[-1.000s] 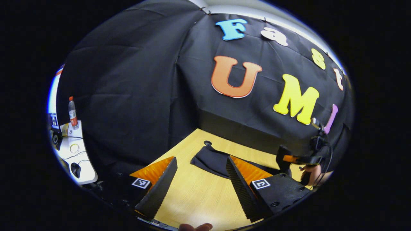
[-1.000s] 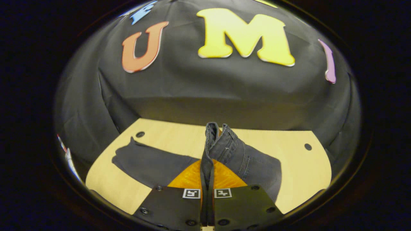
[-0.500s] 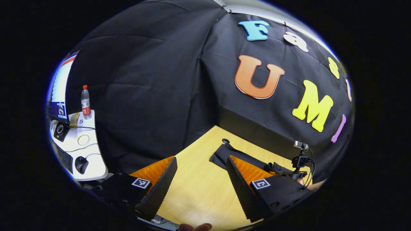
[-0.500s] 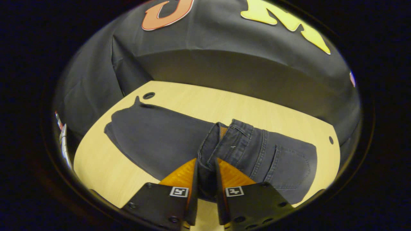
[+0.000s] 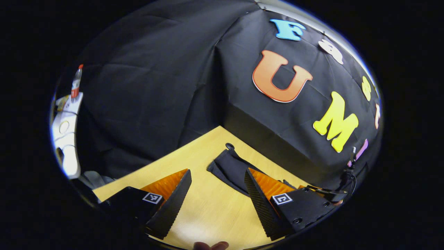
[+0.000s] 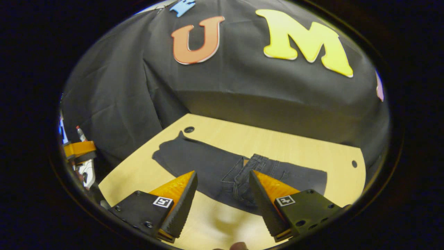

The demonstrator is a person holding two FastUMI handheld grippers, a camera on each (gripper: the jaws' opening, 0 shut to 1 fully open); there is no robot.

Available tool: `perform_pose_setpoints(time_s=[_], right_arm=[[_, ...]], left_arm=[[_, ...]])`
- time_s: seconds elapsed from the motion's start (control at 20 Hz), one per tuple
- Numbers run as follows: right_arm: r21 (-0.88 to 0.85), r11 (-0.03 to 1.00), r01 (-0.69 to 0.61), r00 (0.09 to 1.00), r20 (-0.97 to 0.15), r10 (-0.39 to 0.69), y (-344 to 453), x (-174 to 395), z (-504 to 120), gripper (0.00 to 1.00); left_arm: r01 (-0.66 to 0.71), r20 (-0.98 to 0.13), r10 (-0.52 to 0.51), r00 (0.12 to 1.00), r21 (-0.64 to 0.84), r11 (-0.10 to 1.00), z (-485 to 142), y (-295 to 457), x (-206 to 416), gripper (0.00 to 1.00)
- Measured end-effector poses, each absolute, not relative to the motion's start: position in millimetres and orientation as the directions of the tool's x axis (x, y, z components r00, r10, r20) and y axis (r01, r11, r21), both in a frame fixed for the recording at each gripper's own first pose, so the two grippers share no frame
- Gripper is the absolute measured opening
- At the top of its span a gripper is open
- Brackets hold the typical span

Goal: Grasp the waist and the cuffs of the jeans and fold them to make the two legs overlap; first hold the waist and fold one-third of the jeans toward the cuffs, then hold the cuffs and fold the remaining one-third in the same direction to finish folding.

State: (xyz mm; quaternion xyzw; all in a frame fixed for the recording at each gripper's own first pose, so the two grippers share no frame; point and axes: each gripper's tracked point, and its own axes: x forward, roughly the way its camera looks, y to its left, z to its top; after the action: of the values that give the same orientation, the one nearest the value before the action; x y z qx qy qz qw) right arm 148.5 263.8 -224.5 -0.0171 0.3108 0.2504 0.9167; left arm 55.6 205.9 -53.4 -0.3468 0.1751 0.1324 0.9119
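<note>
Dark jeans (image 6: 208,166) lying flat on the wooden table (image 6: 295,146), long axis across it, waist part (image 6: 249,172) already turned over onto the legs near the middle. Cuff end (image 6: 170,154) stretched toward the hole in the table corner, not yet folded. Same cuff end (image 5: 229,166) seen ahead in the left gripper view, lying just beyond the fingertips.

Right gripper (image 6: 222,201) spread wide, holding nothing, hovering just above the folded waist. Left gripper (image 5: 216,198) also wide apart and empty, over bare table near the cuffs.

Denim probably rather heavy and a little stiff for cloth, yet limp enough to sag and drag when lifted; not slippery, not fragile. Doubled layers at the waist thick, so a wide opening needed there. Best hold for the remaining step: both cuff corners, pinching through both legs together, close to the hem where the seam gives firm edge. Whether the two legs lie exactly one over the other hard to tell from here, perhaps slightly shifted.
</note>
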Motion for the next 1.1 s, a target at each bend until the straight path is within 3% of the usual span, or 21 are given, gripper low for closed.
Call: perform_pose_setpoints(time_s=[0.1,0.3,0.6,0.65,0.95,1.0,1.05,1.1], right_arm=[[0.133,0.873,-0.469,0.681,-0.576,0.453,222,123,-189,0.96],[0.12,0.918,-0.377,0.72,-0.586,0.373,155,108,-167,0.96],[0.114,0.967,-0.228,0.749,-0.613,0.249,85,101,-170,0.96],[0.11,0.972,-0.207,0.753,-0.616,0.231,79,101,-172,0.93],[0.148,0.981,-0.125,0.747,-0.637,0.191,52,102,-177,0.96],[0.156,0.982,-0.111,0.748,-0.637,0.186,48,104,-177,0.94],[0.165,0.981,-0.098,0.752,-0.634,0.182,43,104,-175,0.96],[0.167,0.982,-0.083,0.754,-0.634,0.172,36,104,-175,0.96]], left_arm=[[-0.36,-0.425,0.03,0.905,-0.724,0.588,-85,200,86,0.99],[-0.383,-0.433,-0.092,0.897,-0.863,0.328,-130,184,124,0.99],[-0.407,-0.414,-0.115,0.903,-0.91,0.086,-172,194,171,1.0],[-0.417,-0.422,-0.11,0.9,-0.906,0.07,-179,194,174,0.99],[-0.388,-0.39,-0.07,0.918,-0.921,0.034,-185,204,214,0.98],[-0.393,-0.396,-0.069,0.916,-0.918,0.05,-187,205,216,0.87],[-0.386,-0.39,-0.071,0.918,-0.92,0.067,-189,204,219,0.87],[-0.375,-0.382,-0.081,0.921,-0.923,0.083,-189,202,223,0.81]])
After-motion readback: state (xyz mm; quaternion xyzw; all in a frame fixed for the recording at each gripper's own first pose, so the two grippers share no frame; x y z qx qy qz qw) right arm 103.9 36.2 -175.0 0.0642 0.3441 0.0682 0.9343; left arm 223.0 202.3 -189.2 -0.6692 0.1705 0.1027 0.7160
